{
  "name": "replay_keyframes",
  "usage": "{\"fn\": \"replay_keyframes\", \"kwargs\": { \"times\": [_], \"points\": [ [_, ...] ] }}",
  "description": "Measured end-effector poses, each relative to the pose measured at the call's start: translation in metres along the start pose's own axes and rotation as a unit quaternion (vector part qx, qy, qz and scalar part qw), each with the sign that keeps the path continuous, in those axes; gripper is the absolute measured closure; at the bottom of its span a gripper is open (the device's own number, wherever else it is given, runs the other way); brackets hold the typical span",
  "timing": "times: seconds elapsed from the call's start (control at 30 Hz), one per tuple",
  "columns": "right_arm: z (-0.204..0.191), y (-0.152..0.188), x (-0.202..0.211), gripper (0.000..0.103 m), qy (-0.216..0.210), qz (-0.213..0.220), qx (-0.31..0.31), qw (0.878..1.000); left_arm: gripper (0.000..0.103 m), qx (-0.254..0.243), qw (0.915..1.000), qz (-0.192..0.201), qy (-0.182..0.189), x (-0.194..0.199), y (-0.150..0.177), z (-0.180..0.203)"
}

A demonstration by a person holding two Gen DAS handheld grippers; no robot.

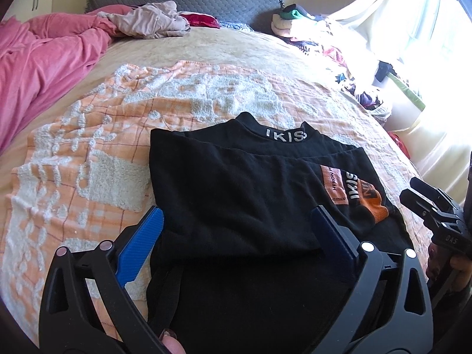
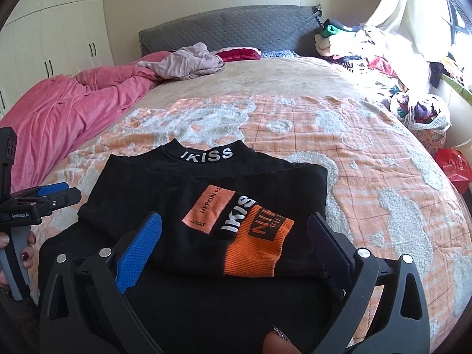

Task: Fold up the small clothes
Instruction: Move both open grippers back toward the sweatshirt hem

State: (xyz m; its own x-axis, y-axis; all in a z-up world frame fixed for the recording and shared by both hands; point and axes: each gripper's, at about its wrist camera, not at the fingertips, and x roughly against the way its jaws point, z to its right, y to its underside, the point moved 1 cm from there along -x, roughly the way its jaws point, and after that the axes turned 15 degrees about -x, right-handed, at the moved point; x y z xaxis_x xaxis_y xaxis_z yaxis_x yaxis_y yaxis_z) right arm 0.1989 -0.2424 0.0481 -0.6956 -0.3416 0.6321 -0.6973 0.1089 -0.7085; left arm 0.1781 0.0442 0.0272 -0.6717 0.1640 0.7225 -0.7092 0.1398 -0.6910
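A black top (image 1: 236,177) (image 2: 141,183) lies folded on an orange and white towel blanket (image 1: 88,162) (image 2: 354,162). Its collar, lettered IKISS, faces the far side, and an orange printed patch (image 2: 256,242) lies on top at the right. My left gripper (image 1: 237,211) hangs open over the top's near left part, blue pads wide apart and holding nothing. My right gripper (image 2: 235,217) hangs open over the orange patch, also holding nothing. Each gripper shows side-on in the other's view: the right gripper (image 1: 410,190) at the right edge, the left gripper (image 2: 72,190) at the left edge.
A pink quilt (image 2: 59,109) covers the bed's left side. A beige garment (image 2: 188,62) lies by the grey headboard (image 2: 230,26). Piled clothes (image 2: 368,53) and a full basket (image 2: 424,118) line the right edge, with a red bag (image 2: 454,168) below. White wardrobes (image 2: 53,29) stand far left.
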Motion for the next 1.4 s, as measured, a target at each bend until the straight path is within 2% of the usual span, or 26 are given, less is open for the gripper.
{"fn": "replay_keyframes", "kwargs": {
  "times": [0.4, 0.5, 0.63, 1.2, 1.4],
  "points": [
    [-0.003, 0.000, 0.021, 0.005, -0.011, 0.018, -0.005, 1.000, 0.009, 0.001, 0.9998, 0.017, -0.011, 0.030, 0.006, 0.002],
    [-0.004, 0.004, 0.025, 0.005, -0.012, 0.018, -0.006, 1.000, 0.009, 0.006, 0.9996, 0.028, 0.001, 0.039, 0.008, 0.004],
    [-0.003, 0.010, 0.030, 0.005, -0.011, 0.021, -0.007, 1.000, 0.009, 0.000, 0.9993, 0.037, -0.004, 0.048, 0.011, 0.010],
    [0.001, 0.026, 0.052, 0.005, -0.017, 0.029, -0.033, 0.999, 0.009, 0.018, 0.9987, 0.047, -0.009, 0.066, 0.038, 0.020],
    [0.003, 0.034, 0.059, 0.005, -0.016, 0.026, -0.038, 0.999, 0.009, 0.005, 0.9982, 0.056, -0.020, 0.076, 0.042, 0.030]
  ]
}}
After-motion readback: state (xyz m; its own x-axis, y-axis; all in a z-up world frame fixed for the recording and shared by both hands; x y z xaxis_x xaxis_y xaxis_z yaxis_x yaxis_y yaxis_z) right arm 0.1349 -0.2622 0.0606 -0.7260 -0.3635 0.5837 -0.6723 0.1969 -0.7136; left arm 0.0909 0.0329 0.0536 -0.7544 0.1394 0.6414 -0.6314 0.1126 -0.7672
